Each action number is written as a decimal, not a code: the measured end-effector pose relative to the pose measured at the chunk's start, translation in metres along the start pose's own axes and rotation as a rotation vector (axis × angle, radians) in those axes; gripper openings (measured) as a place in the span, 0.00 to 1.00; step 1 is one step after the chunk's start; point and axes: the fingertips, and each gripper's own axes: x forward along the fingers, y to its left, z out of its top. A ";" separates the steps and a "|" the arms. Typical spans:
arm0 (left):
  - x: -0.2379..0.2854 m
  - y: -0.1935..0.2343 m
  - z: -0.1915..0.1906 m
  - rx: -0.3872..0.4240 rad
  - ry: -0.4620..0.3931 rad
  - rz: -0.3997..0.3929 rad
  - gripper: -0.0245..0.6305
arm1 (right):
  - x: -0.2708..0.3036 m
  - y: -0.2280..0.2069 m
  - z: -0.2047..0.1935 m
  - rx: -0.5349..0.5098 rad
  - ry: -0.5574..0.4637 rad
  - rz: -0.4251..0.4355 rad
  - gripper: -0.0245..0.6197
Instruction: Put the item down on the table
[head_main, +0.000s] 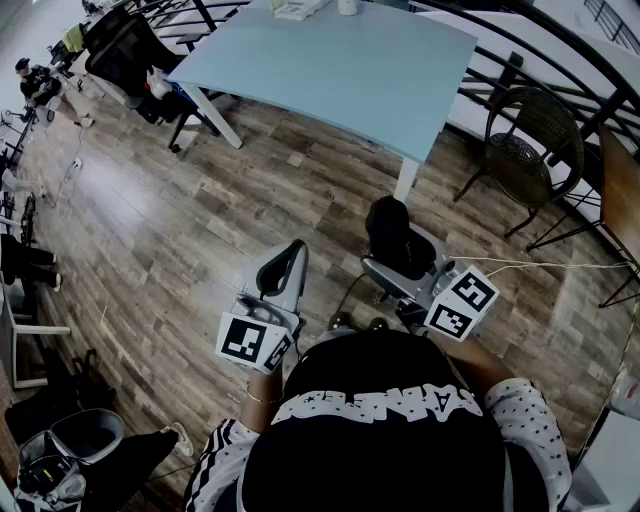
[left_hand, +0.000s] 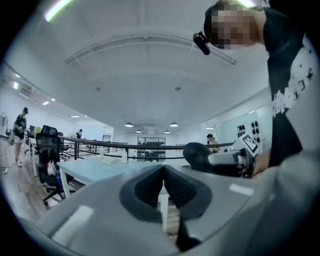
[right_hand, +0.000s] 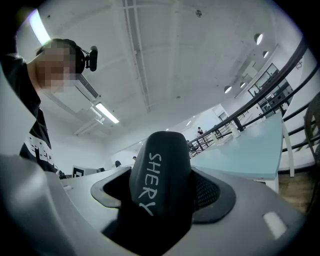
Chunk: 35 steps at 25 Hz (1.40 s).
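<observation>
A black rounded item (right_hand: 160, 175) with white lettering "SHERY" sits between the jaws of my right gripper (right_hand: 162, 187), which is shut on it and points upward. In the head view the item (head_main: 392, 232) is held over the wooden floor, well short of the light blue table (head_main: 340, 70). My left gripper (head_main: 290, 262) is beside it at the left, also over the floor. Its jaws meet with nothing between them, so the left gripper (left_hand: 163, 175) is shut. The left gripper view also catches the black item (left_hand: 198, 156) at the right, and the table (left_hand: 100, 169) lies ahead.
A wicker chair (head_main: 525, 150) stands right of the table by a black railing (head_main: 560, 70). Black office chairs (head_main: 130, 50) crowd the table's left end. A person (head_main: 35, 80) is at the far left. Bags and a chair (head_main: 70, 450) lie on the floor at lower left.
</observation>
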 end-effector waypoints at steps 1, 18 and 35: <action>0.001 -0.003 0.000 -0.002 -0.002 0.000 0.04 | -0.003 -0.001 0.000 0.004 -0.001 0.003 0.62; 0.020 -0.036 -0.014 -0.009 0.048 0.021 0.04 | -0.056 -0.041 0.005 0.094 -0.072 -0.024 0.62; 0.076 0.078 -0.021 -0.027 -0.009 -0.039 0.04 | 0.047 -0.085 0.018 0.059 -0.055 -0.105 0.62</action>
